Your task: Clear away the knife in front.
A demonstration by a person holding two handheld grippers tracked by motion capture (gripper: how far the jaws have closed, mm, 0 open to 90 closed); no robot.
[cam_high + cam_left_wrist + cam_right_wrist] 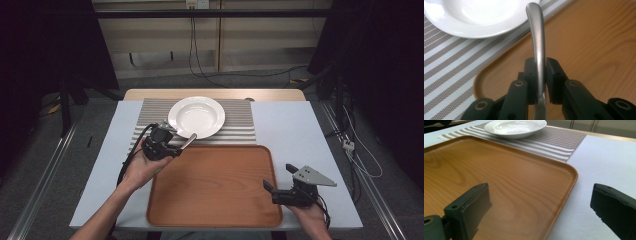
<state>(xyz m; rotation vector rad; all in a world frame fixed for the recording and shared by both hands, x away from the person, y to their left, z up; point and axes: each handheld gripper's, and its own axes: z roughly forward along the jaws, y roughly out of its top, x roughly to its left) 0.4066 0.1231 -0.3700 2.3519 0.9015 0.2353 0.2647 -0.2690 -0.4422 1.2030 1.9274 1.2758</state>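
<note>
A white table [300,130] bears a wooden tray [215,187]; the right gripper [280,182] rests at its near right corner, jaws wide and empty. At its far left corner the left gripper [176,145] clamps a metal utensil handle [537,42], tip reaching toward the white plate [196,116] on the striped mat [240,122]

The worktop [295,130] has a pale, matte surface, with a strip of bare wood showing along its far edge. Two items lie directly on it. A striped placemat [240,122] lies flat at the far centre. A wooden tray [215,190] with rounded corners and a low raised rim lies at the near centre, its far edge meeting the near edge of the placemat.
</note>
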